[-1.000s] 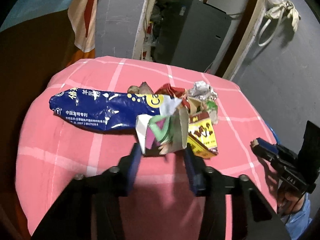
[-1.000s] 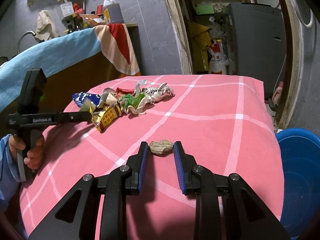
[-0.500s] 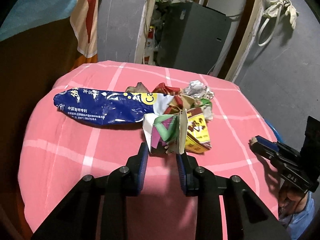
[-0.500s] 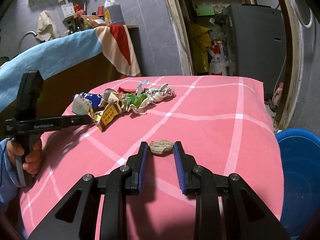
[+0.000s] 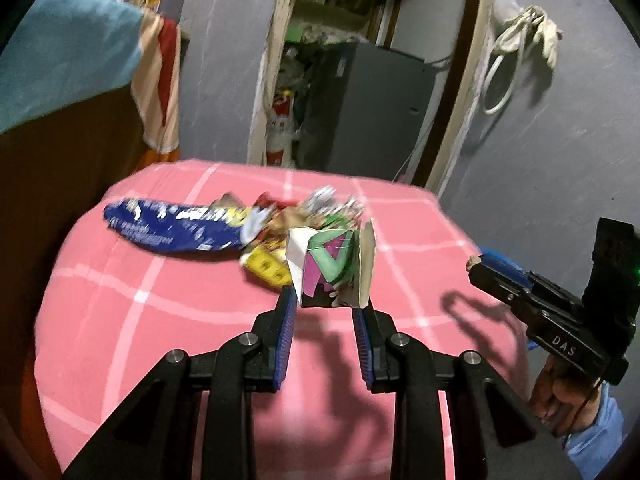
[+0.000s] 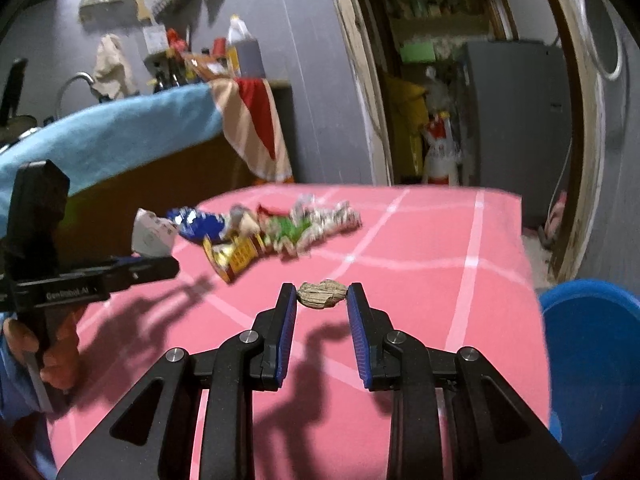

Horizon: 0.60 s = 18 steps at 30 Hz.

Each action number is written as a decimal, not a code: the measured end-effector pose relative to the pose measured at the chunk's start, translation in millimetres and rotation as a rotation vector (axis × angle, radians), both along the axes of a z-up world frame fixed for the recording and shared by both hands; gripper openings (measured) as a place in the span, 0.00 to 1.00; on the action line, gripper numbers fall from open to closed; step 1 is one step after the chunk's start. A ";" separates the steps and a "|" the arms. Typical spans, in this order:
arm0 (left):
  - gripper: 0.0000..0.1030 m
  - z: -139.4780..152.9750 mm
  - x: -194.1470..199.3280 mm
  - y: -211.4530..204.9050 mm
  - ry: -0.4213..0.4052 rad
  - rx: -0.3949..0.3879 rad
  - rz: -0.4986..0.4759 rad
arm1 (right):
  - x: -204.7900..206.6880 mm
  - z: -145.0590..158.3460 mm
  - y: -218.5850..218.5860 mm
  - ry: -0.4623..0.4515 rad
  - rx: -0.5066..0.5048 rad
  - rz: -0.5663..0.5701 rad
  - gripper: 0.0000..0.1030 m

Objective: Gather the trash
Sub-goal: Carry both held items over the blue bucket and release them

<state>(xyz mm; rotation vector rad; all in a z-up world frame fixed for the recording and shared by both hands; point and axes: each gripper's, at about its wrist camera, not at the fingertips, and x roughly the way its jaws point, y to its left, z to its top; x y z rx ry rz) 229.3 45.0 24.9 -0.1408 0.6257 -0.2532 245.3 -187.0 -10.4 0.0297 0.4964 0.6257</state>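
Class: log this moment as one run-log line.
left gripper: shut on carton | right gripper: shut on nutshell | bin: waiting

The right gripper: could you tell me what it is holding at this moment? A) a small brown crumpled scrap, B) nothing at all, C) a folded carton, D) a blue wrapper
A: in the right wrist view the right gripper has its pads closed on a small brown scrap, above the pink tablecloth; the carton is in the left gripper.
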 end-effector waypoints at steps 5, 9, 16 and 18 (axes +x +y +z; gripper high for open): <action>0.24 19.4 -1.9 -26.1 -0.095 -0.036 -0.021 | -18.2 27.0 -16.1 -0.153 0.041 -0.051 0.24; 0.24 36.0 -2.3 -53.6 -0.180 -0.050 -0.051 | -32.0 49.2 -33.6 -0.267 0.066 -0.114 0.24; 0.24 55.3 5.7 -101.7 -0.263 -0.071 -0.128 | -48.4 72.2 -77.5 -0.395 0.075 -0.271 0.24; 0.24 58.2 11.1 -118.0 -0.274 -0.076 -0.154 | -49.1 73.4 -90.8 -0.404 0.072 -0.314 0.24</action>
